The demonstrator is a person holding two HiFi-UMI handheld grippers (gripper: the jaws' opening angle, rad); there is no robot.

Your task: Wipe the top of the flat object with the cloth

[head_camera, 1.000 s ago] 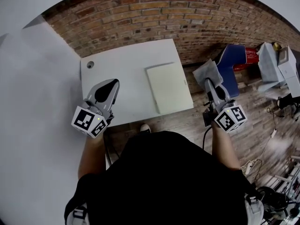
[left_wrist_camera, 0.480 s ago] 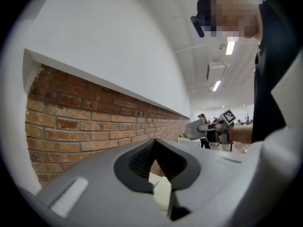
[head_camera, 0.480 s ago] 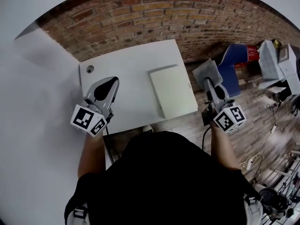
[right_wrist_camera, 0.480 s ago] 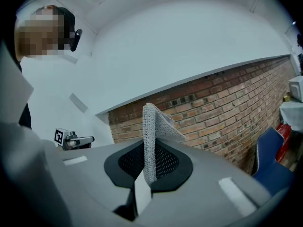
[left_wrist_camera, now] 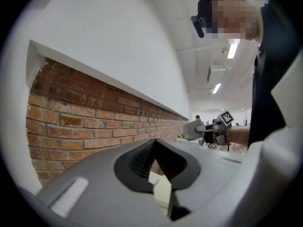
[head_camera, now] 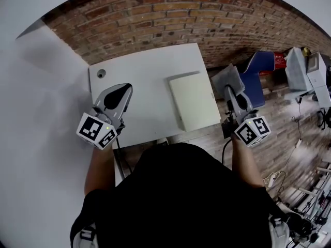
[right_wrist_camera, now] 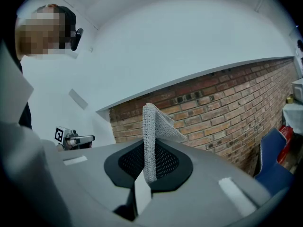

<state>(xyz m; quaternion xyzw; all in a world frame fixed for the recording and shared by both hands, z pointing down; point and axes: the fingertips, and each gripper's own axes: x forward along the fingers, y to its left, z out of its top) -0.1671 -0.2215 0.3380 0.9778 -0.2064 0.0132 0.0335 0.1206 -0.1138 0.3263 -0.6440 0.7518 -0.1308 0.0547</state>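
A pale flat rectangular object (head_camera: 194,101) lies on the right part of the white table (head_camera: 145,81). My right gripper (head_camera: 229,91) hovers just off the table's right edge, beside the flat object, shut on a grey knitted cloth (head_camera: 226,79). In the right gripper view the cloth (right_wrist_camera: 151,138) stands up from between the jaws of that gripper (right_wrist_camera: 143,186). My left gripper (head_camera: 118,96) is over the table's left front part, jaws shut with nothing in them. The left gripper view shows its own jaws (left_wrist_camera: 160,186) and, far off, the right gripper (left_wrist_camera: 210,131).
A brick wall (head_camera: 170,14) runs behind the table. A blue chair (head_camera: 258,68) and grey boxes (head_camera: 305,68) stand to the right on the wooden floor. The table has a round cable hole (head_camera: 101,73) at its back left corner.
The head view has shifted a little, so the table and flat object sit slightly further right. Both grippers stay about where they were, the cloth still held.
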